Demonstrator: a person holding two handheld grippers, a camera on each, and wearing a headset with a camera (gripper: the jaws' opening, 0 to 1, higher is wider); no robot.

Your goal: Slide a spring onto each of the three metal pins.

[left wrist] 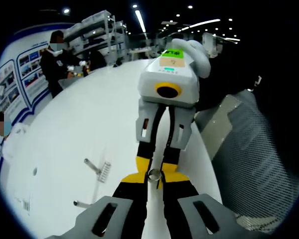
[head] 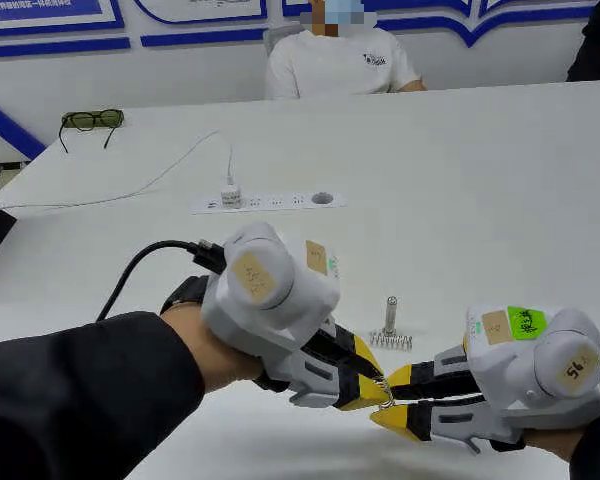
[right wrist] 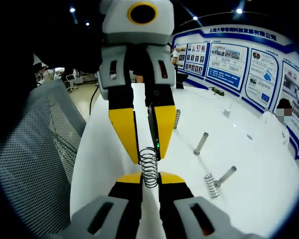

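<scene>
Where they meet tip to tip, lower centre, my left claw (right wrist: 148,157) and right claw (right wrist: 150,180) both clench one spring (right wrist: 148,168).

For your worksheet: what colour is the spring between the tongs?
Silvery coiled metal spring; clearest in right gripper view.

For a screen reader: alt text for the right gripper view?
The right gripper holds a spring up to a metal pin clamped in the left gripper. A bare pin and a pin with a spring at its end rest on the table.

Tip to tip, left tongs (head: 379,382) and right tongs (head: 393,399), spring (head: 384,387) between.
</scene>
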